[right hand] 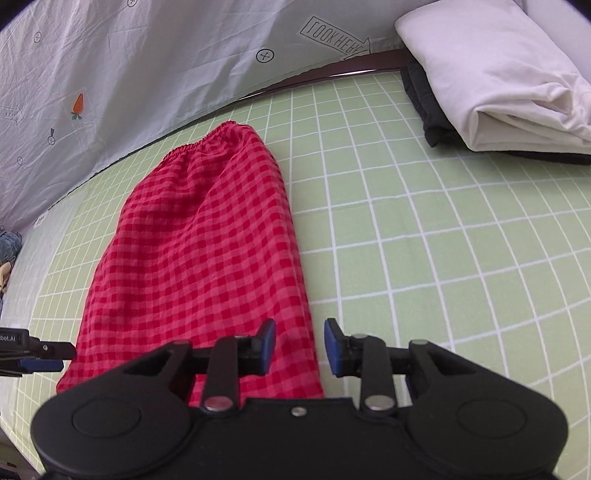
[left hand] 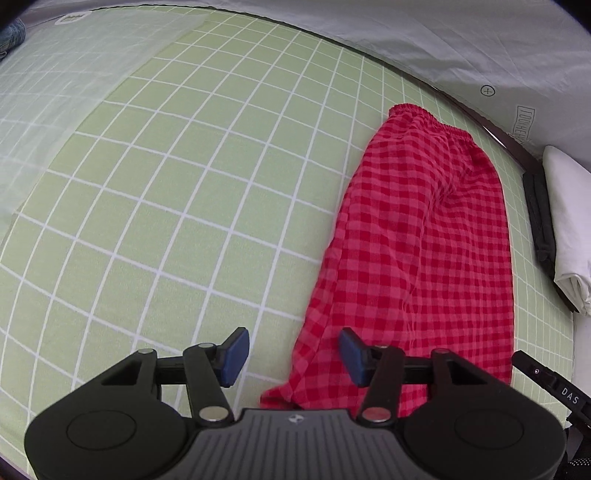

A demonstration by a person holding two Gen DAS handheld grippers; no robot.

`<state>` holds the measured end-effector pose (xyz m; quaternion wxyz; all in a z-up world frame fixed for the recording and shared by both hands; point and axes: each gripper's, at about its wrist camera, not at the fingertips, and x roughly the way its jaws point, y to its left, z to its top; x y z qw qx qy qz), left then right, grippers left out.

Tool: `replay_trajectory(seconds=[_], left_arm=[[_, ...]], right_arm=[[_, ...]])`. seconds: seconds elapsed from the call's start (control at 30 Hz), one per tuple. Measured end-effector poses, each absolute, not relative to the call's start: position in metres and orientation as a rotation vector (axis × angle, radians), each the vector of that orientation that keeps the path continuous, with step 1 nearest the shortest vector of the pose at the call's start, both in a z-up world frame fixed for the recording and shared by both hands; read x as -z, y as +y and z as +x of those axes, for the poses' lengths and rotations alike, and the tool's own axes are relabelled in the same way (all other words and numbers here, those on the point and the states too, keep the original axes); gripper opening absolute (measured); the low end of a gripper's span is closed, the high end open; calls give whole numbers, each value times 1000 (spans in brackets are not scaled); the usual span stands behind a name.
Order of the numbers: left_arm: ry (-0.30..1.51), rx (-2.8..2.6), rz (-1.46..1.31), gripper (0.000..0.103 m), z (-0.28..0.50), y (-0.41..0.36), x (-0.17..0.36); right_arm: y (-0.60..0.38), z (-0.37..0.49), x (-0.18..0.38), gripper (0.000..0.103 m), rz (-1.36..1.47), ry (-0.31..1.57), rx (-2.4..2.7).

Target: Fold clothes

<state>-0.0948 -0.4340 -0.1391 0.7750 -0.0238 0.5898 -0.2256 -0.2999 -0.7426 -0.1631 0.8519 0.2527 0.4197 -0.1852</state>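
Observation:
Red checked trousers (left hand: pixel 424 236) lie flat, folded lengthwise, on the green grid sheet (left hand: pixel 184 206), elastic waistband at the far end. My left gripper (left hand: pixel 293 356) is open, its jaws straddling the near left hem edge. In the right wrist view the trousers (right hand: pixel 199 258) run from the waistband down to the hem under my right gripper (right hand: pixel 300 345), which is open over the near right hem edge. The left gripper's tip shows at the left edge (right hand: pixel 37 352).
A folded white cloth (right hand: pixel 509 77) lies on a folded dark garment (right hand: pixel 432 122) at the far right of the bed. A grey printed sheet (right hand: pixel 147 66) hangs beyond the dark bed rim. Denim (left hand: pixel 11 35) lies far left.

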Motion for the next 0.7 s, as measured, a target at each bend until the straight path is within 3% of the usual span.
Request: replay_trajectory(seconds=[0.13,0.27,0.53,0.7], left_arm=[[1289,497,-66,19,-119,-417,137],[1292,534,-70,10,-134,-410,141],[1309,578,-38,7,-154,-410,146],[1325,568,8,11,-153,-417,157]], right_arm=[[-735,-318,171,31,583,896,405],[-728,-334,179,31,616,905,428],[-723,-345,179,31,631,892,444],[-721,-343,180,32,622,902,448]])
